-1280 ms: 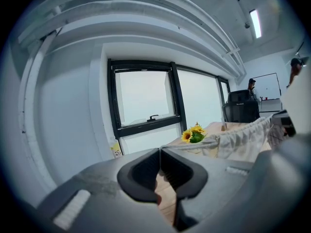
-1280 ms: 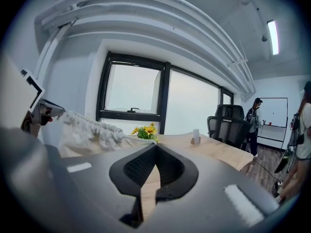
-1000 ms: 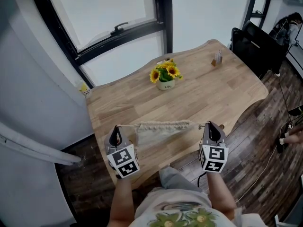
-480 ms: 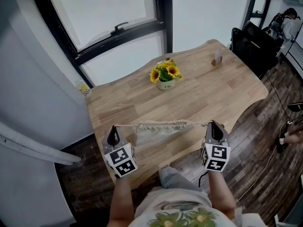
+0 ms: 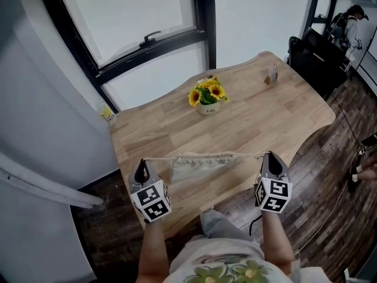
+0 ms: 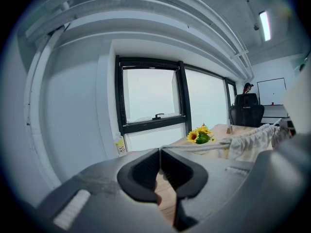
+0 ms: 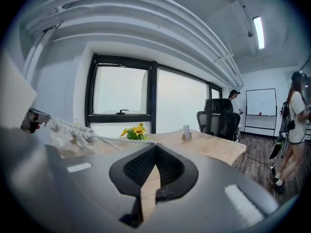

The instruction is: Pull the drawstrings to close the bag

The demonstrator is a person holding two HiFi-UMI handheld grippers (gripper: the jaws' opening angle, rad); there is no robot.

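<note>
A beige cloth bag (image 5: 197, 170) lies on the wooden table (image 5: 265, 117) near its front edge, its top (image 5: 203, 157) gathered into tight ruffles. A thin drawstring (image 5: 158, 158) runs taut from the left end to my left gripper (image 5: 141, 165), which is shut on it. On the other side a drawstring (image 5: 250, 155) leads to my right gripper (image 5: 270, 158), also shut on it. In the left gripper view the string (image 6: 194, 148) leaves the closed jaws toward the bag (image 6: 252, 140). The right gripper view shows the string (image 7: 112, 139) and bag (image 7: 68, 130) at left.
A small pot of sunflowers (image 5: 207, 96) stands mid-table and a small holder (image 5: 271, 74) sits at the far right corner. A black office chair (image 5: 315, 52) stands beyond the table. People stand at the back right (image 5: 353, 22). A window lies behind the table.
My right gripper has shifted slightly outward to the right, and the string on that side shows a little longer. The left gripper and the bag have hardly moved.
</note>
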